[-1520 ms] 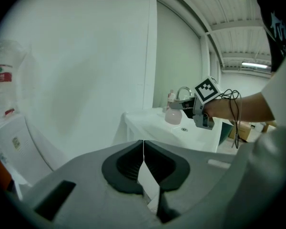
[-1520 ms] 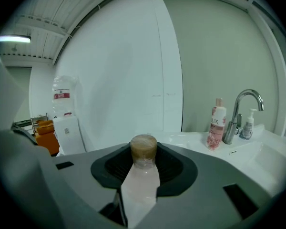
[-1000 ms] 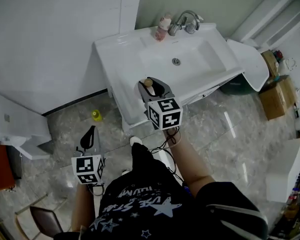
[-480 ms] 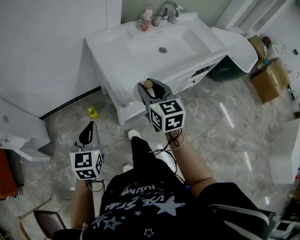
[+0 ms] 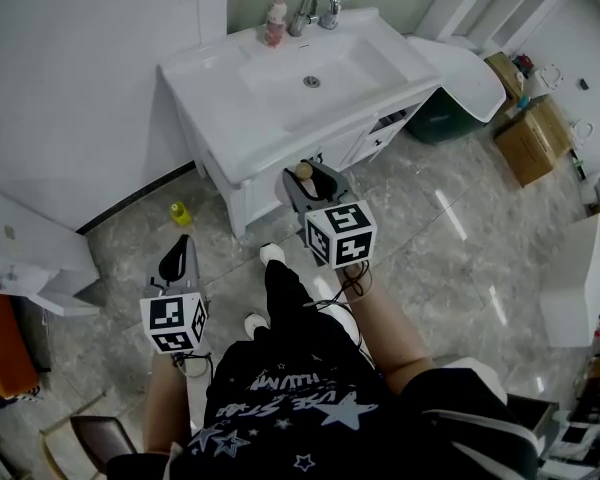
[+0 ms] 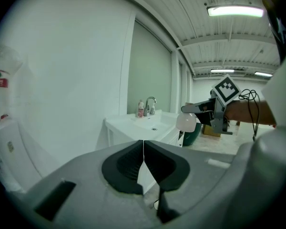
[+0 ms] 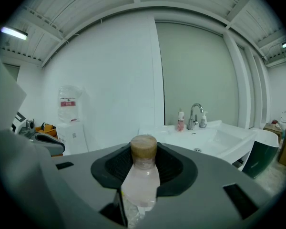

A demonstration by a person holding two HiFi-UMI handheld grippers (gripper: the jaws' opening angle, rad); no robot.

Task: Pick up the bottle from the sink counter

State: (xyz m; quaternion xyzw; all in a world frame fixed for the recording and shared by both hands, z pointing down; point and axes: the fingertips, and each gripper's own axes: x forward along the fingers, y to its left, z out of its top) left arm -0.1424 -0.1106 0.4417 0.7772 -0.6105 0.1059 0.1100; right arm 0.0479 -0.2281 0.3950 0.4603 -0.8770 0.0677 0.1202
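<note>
My right gripper point(image 5: 308, 178) is shut on a pale, clear bottle point(image 5: 302, 173) with a tan cap, held upright in front of the sink cabinet, away from the counter. In the right gripper view the bottle point(image 7: 141, 187) stands between the dark pads point(image 7: 177, 168), cap on top. The left gripper view shows this bottle point(image 6: 186, 122) hanging in the right gripper point(image 6: 200, 112). My left gripper point(image 5: 180, 253) is low at the left over the floor, its jaws together with nothing between them point(image 6: 143, 149). The white sink counter point(image 5: 230, 78) lies further back.
A chrome faucet point(image 5: 315, 3) and a small pink bottle point(image 5: 274, 20) stand at the back of the counter. A yellow object point(image 5: 180, 213) lies on the floor by the wall. A green bin point(image 5: 440, 123), a cardboard box point(image 5: 528, 133) and a white cabinet point(image 5: 20, 258) flank the area.
The sink has slid up and away in the head view as the person backs off. The right gripper keeps the bottle; the left gripper stays low and shut.
</note>
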